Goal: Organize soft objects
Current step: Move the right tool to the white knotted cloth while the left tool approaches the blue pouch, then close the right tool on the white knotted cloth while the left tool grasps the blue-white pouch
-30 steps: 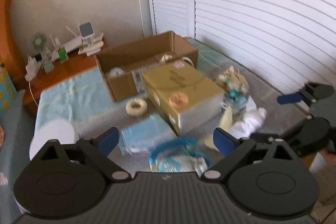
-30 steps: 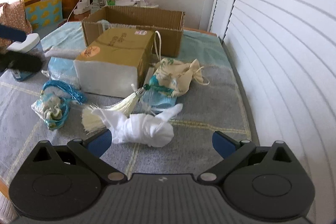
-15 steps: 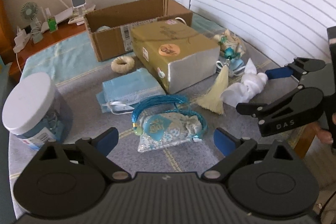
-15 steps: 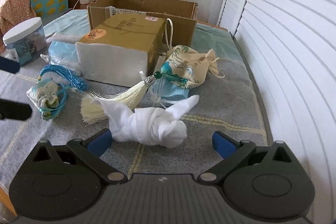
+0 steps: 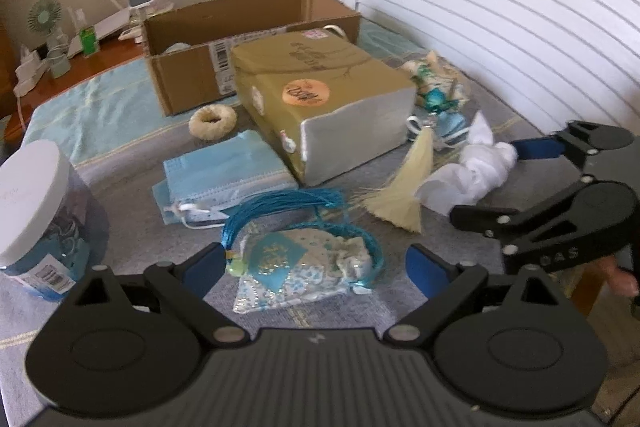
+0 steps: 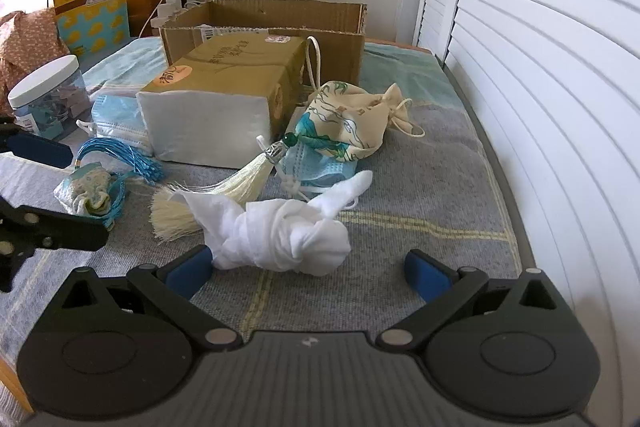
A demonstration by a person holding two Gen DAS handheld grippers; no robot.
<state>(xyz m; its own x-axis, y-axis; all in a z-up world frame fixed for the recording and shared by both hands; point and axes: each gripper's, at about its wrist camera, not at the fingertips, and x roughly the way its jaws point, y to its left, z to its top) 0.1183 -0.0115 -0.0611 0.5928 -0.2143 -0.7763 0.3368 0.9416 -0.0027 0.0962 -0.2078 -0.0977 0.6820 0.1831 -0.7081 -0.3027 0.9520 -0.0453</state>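
A knotted white cloth (image 6: 280, 231) (image 5: 476, 171) lies on the grey mat, just ahead of my open right gripper (image 6: 308, 267), with nothing between the fingers. Close in front of my open left gripper (image 5: 316, 265) lies a small floral pouch with a blue cord (image 5: 304, 259) (image 6: 90, 189). A cream tassel (image 5: 404, 187) (image 6: 208, 199), blue face masks (image 5: 224, 175) (image 6: 316, 167), a printed drawstring bag (image 6: 348, 123) and a fluffy ring (image 5: 213, 121) lie around a gold tissue pack (image 5: 320, 99) (image 6: 224, 95). Behind stands an open cardboard box (image 5: 240, 39) (image 6: 280, 27).
A white-lidded jar (image 5: 40, 215) (image 6: 48, 95) stands at the left. Louvred white doors (image 5: 500, 7) (image 6: 540, 67) run along the right side. A wooden side table (image 5: 80, 67) behind holds a small fan (image 5: 46, 17) and chargers. A yellow package (image 6: 92, 3) leans on the headboard.
Both grippers have come lower and closer to the mat. The left one now has the floral pouch just ahead of it; the right one has neared the white cloth.
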